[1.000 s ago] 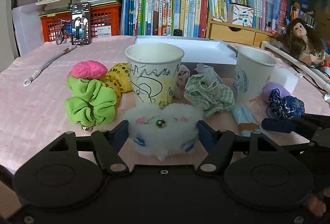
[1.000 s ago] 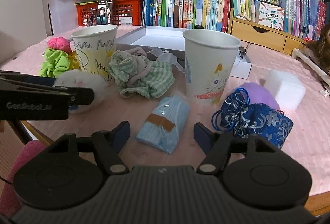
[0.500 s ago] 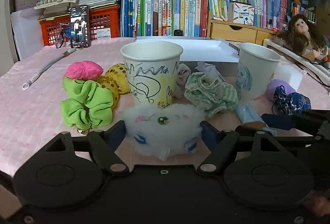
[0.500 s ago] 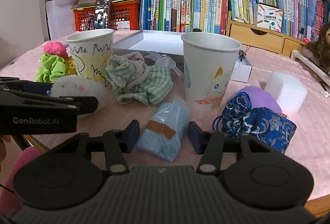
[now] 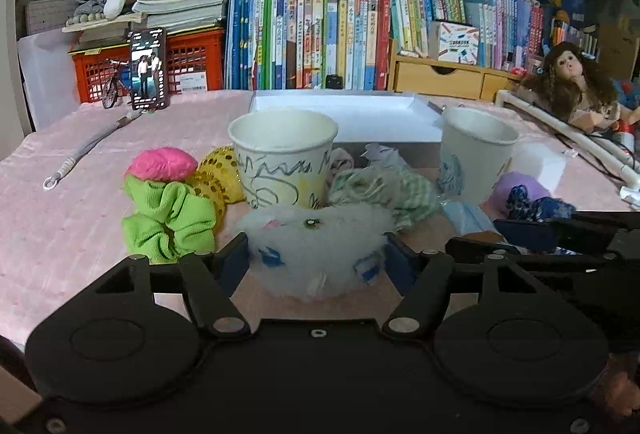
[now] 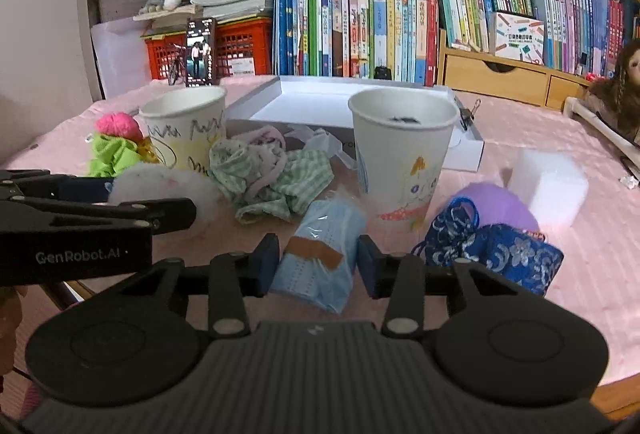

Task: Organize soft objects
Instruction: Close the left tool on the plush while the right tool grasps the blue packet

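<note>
Left hand-held gripper (image 5: 316,258) is closing, pads pressing a white plush (image 5: 316,246). Right hand-held gripper (image 6: 318,266) is closing around a blue mask pack (image 6: 320,254) on the tabletop (image 6: 600,234).

Both views are fisheye cameras mounted behind a hand-held gripper's two fingers, looking forward and slightly down across the pink tablecloth (image 5: 60,218) toward the row of books (image 5: 320,42) at the far edge. The left wrist view sits low and close — the white fluffy toy (image 5: 316,246) fills its near centre, with the scribbled paper cup (image 5: 282,164) directly behind. The right wrist view stands further to the right, close over the blue mask packet (image 6: 320,258), with the second paper cup (image 6: 402,150) ahead. Shared ground — both cups, the green checked cloth (image 6: 276,174), the white box lid (image 6: 320,106) and the books. Each camera catches the other gripper at its inner edge: the right gripper (image 5: 560,230) in the left view, the left gripper (image 6: 100,210) in the right view.
</note>
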